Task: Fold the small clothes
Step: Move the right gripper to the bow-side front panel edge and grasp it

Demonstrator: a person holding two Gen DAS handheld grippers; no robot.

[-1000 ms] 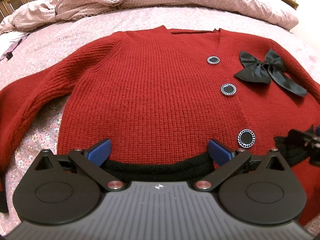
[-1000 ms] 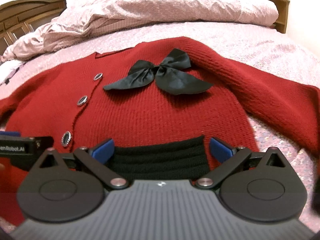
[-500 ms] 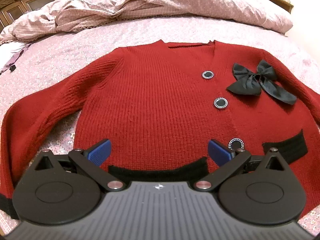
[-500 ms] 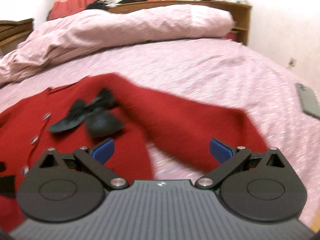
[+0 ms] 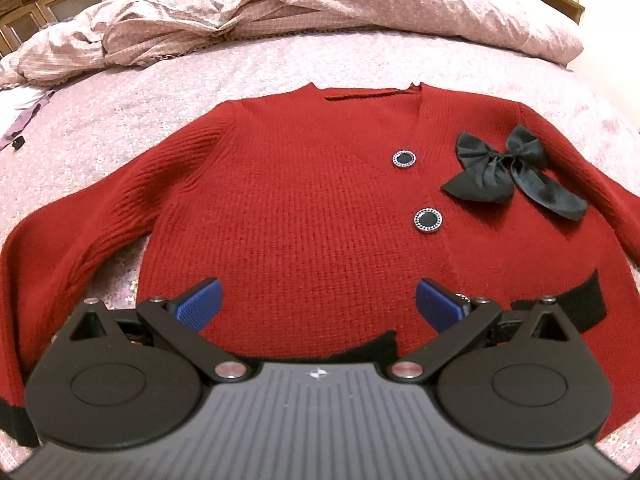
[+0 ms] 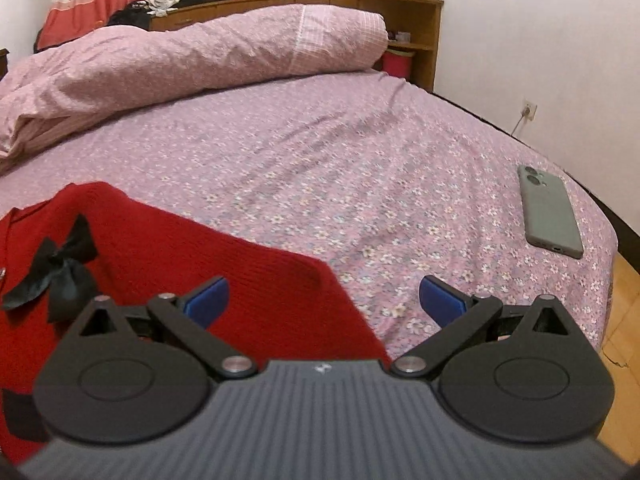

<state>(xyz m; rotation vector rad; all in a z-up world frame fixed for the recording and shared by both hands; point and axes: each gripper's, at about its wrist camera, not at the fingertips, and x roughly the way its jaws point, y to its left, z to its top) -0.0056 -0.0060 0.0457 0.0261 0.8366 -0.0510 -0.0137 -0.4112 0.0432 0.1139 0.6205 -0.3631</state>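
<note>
A red knitted cardigan [image 5: 304, 216] lies spread flat, front up, on the bed covered by a pink flowered sheet [image 6: 360, 184], its neckline toward the head of the bed, where a rumpled pink quilt [image 5: 320, 4] is heaped. Its left sleeve [image 5: 80, 224] runs out toward the bed's left side and ends in a black cuff. The left tongs [image 5: 318, 300] hover over the lower front of the cardigan, just above its black hem band [image 5: 360, 346], their blue-padded fingers [image 5: 200, 304] spread wide with nothing between them. Two round black buttons with sparkling rims [image 5: 428, 220] sit along the placket, and a black satin bow [image 5: 508, 172] lies beside them. The right tongs [image 6: 324, 300] hang over the outer edge of the right sleeve [image 6: 256, 276], also wide and empty. A grey-green phone [image 6: 550, 212] lies face down near the bed's right edge, well apart from the cardigan.
</note>
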